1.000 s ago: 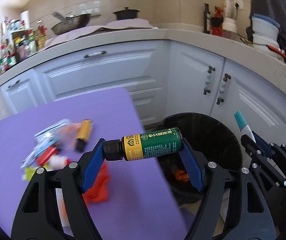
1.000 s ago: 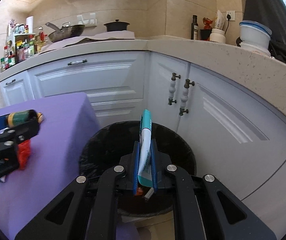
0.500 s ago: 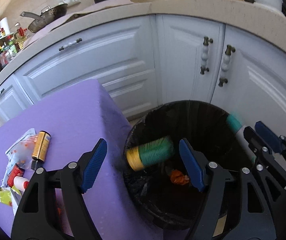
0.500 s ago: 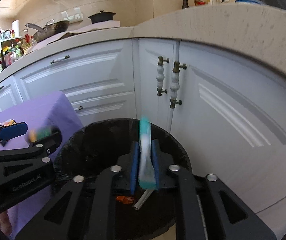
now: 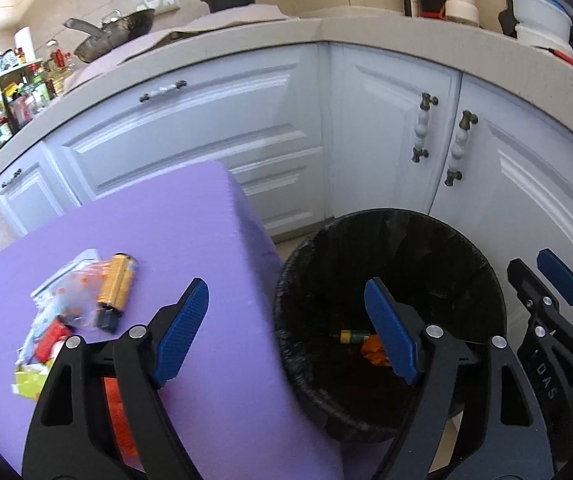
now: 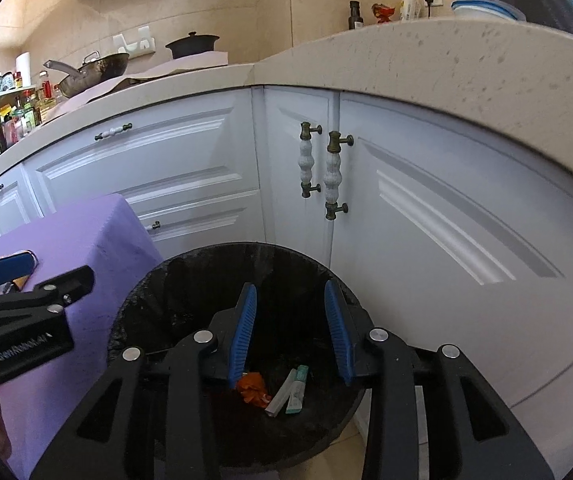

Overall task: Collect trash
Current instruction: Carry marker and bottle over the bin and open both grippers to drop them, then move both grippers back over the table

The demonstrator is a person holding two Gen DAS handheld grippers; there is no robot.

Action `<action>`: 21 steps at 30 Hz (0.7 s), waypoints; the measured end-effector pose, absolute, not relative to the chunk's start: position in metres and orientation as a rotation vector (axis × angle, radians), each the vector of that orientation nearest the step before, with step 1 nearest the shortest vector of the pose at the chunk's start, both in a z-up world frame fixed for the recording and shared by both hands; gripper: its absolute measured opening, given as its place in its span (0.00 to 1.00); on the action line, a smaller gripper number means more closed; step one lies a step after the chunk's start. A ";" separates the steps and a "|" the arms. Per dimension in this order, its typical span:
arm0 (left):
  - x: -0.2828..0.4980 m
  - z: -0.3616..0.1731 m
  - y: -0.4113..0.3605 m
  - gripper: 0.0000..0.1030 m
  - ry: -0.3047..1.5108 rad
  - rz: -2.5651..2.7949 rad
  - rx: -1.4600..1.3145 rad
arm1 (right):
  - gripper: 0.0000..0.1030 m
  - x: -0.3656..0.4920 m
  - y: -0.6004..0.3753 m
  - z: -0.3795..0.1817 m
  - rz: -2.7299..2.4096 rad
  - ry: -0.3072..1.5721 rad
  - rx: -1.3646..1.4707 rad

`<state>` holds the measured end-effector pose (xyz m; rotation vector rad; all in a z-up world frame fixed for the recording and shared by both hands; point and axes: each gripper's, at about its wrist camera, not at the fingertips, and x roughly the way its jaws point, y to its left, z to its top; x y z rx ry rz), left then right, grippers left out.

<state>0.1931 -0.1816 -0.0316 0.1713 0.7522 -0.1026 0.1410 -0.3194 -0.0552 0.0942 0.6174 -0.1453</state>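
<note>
A black-lined trash bin stands on the floor by the purple table. My left gripper is open and empty, straddling the table edge and the bin. The green bottle lies at the bin's bottom beside an orange scrap. My right gripper is open and empty above the bin; the teal tube and a white stick lie inside next to the orange scrap. More trash lies on the table: a yellow bottle, clear wrappers, red pieces.
White cabinets with knobbed handles curve behind the bin. The counter above holds a wok, a pot, bottles and bowls. The right gripper shows at the right edge of the left view.
My left gripper opened and the green bottle fell into the bin. My right gripper opened and the teal tube dropped to the bin's bottom.
</note>
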 end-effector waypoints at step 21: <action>0.097 -0.028 -0.034 0.76 0.769 0.085 0.070 | 0.35 0.078 -0.228 -0.037 0.023 0.630 0.058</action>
